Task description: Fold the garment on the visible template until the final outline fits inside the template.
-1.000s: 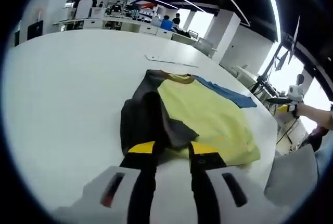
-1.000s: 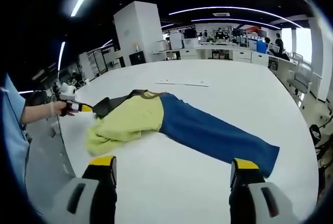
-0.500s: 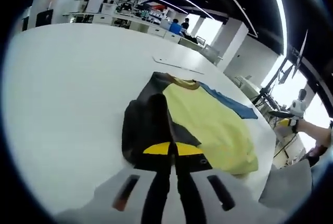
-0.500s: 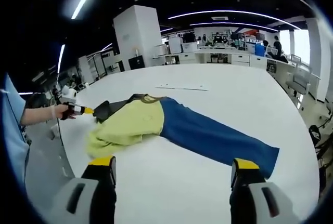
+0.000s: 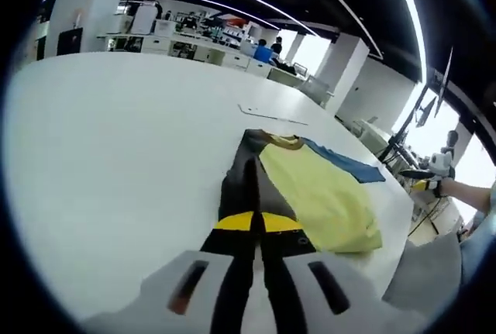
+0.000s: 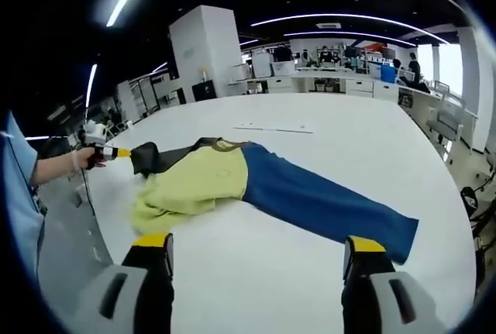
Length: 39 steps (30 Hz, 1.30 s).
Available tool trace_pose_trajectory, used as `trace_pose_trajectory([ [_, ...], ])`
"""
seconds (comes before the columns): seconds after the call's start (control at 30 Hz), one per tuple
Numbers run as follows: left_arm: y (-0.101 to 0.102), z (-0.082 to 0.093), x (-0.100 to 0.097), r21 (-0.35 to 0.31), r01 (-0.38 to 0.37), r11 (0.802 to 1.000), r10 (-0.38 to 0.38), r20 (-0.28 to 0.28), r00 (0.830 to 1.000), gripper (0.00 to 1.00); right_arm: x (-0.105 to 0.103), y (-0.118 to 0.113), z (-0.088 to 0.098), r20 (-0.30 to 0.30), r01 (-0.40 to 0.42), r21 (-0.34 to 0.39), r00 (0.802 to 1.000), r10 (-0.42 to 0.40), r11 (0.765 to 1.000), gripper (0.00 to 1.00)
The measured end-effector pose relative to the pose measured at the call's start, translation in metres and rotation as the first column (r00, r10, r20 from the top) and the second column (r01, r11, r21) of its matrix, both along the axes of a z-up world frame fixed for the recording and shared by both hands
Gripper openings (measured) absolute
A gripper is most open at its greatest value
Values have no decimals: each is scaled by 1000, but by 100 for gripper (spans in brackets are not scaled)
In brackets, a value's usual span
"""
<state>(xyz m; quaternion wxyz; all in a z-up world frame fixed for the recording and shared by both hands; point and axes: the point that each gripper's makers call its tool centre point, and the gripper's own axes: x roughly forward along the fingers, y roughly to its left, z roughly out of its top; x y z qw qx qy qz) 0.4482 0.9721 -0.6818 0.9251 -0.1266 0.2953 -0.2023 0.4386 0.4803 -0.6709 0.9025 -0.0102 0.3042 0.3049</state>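
Observation:
A garment lies flat on the white table (image 6: 364,136), with a yellow body (image 6: 203,180), a long blue sleeve (image 6: 325,206) and a dark grey sleeve (image 6: 155,158). In the left gripper view my left gripper (image 5: 253,222) is shut on the dark sleeve (image 5: 249,187), which runs taut from its jaws to the yellow body (image 5: 319,194). The right gripper view shows that left gripper (image 6: 116,152) at the table's left edge, holding the sleeve's end. My right gripper (image 6: 258,246) hangs open above bare table, in front of the garment. A thin template line (image 6: 273,127) marks the table behind the collar.
The table edge (image 5: 403,218) runs close beside the yellow body. A person's hand (image 5: 453,188) holds the right gripper (image 5: 422,184) beyond that edge. Desks, pillars and people stand far behind the table.
My left gripper closed on the dark sleeve and drew it outward, so the bunched sleeve now lies stretched. The right gripper stayed open and nearly still.

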Motion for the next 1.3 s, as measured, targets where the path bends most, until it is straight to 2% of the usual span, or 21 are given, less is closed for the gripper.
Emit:
trace_pose_trajectory([
  [0.23, 48, 9, -12, 44, -36, 998, 37, -16, 999, 0, -1, 5, -2, -5, -7, -5, 1000, 7, 1000, 91],
  [0.3, 61, 7, -16, 59, -39, 998, 41, -42, 998, 0, -2, 7, -2, -7, -10, -7, 1000, 10, 1000, 91],
  [0.33, 69, 3, -20, 87, -37, 996, 42, -62, 997, 0, -2, 8, -2, -8, -10, -6, 1000, 10, 1000, 91],
  [0.53, 97, -5, -26, 121, -63, 991, 76, -104, 992, 0, -4, 11, -1, -9, -14, -13, 1000, 14, 1000, 91],
  [0.6, 108, -9, -27, 152, -57, 987, 76, -122, 990, 0, -5, 12, 2, -4, -13, -14, 1000, 13, 1000, 91],
  [0.93, 164, -20, 4, 184, -66, 981, 93, -142, 985, 0, -10, 11, 16, 18, 40, -35, 999, -39, 999, 91],
  [1.03, 180, -23, 13, 176, -79, 981, 107, -152, 983, 0, -15, 13, 17, 11, 42, -54, 999, -41, 998, 91],
  [1.3, 229, -36, 45, 234, -96, 967, 138, -169, 976, 0, -18, 8, 15, 1, 93, -82, 996, -94, 992, 91],
])
